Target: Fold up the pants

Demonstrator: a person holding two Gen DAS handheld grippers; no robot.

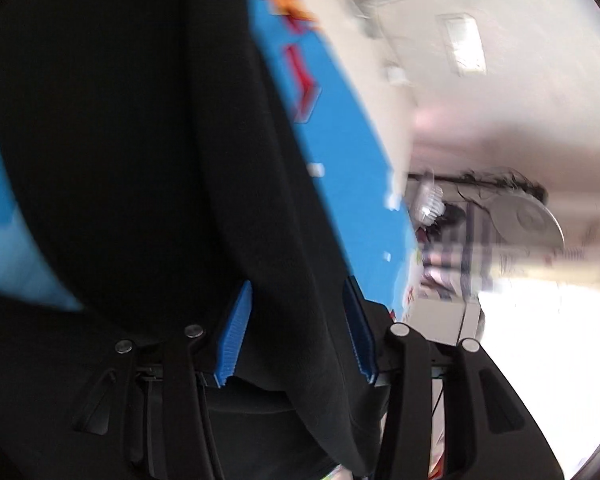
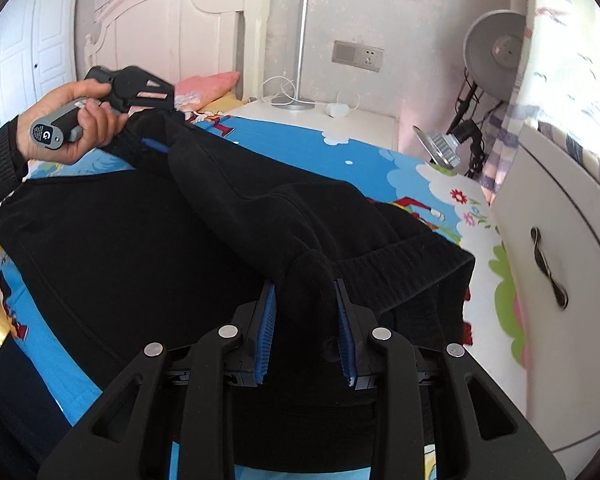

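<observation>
Black pants (image 2: 148, 248) lie on a bed with a blue cartoon sheet (image 2: 364, 160). My right gripper (image 2: 306, 292) is shut on a bunched fold of the pants near the ribbed waistband (image 2: 420, 268), lifting it. My left gripper (image 2: 156, 142), held by a hand at the far left, is shut on the other end of the same lifted fold. In the blurred left wrist view, black pants cloth (image 1: 140, 160) fills the frame and passes between the blue pads of the left gripper (image 1: 300, 292).
A white headboard (image 2: 172, 28) stands at the back left. A white nightstand (image 2: 320, 116) holds a lamp base. A white drawer cabinet (image 2: 560, 248) stands close on the right. A desk lamp (image 2: 492, 52) is at the back right.
</observation>
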